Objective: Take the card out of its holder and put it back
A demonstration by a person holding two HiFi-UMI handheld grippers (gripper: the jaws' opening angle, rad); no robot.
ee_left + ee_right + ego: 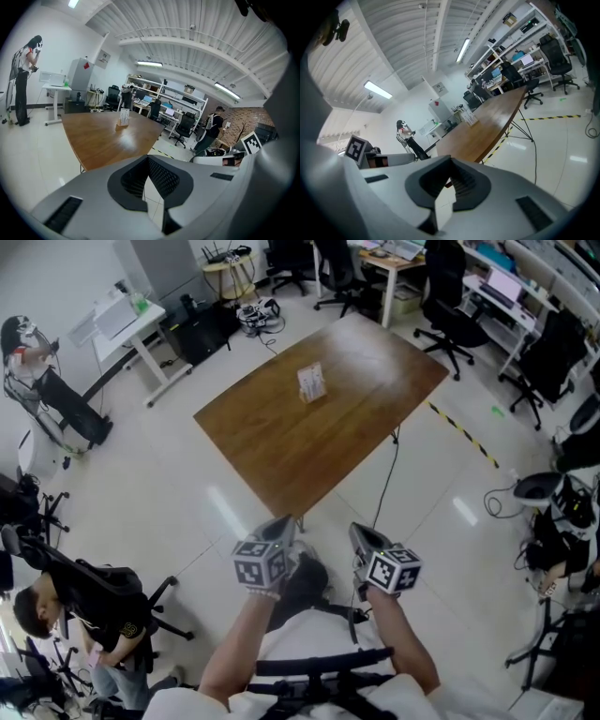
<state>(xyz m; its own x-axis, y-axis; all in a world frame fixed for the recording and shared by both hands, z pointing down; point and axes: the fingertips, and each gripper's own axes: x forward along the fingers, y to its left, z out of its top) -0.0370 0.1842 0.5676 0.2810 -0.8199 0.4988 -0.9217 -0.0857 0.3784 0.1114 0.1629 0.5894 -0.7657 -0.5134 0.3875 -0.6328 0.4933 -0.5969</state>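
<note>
Two grippers sit closest, held near the body above the floor. Left gripper (283,524): jaws closed together, nothing between them. Right gripper (360,532): jaws likewise closed, nothing held. Both are short of the table's near corner and well apart from the task item.

Card (311,380): one, white with print too small to read, standing upright in its holder (313,395). The holder is a low, light wooden base. It rests near the middle of the table, towards the far side.

Table (281,451): one, with a brown wood-grain top showing glare and set corner-on to the head view. A black cable hangs from its right edge.

Floor (187,512): glossy pale tile. A strip of yellow-and-black tape (464,432) lies to the right of the table.

Room, left to right: one standing person (23,357) at the far left, one seated person (84,610) at lower left, a white desk (127,320), then black office chairs and workbenches along the back and right side.
</note>
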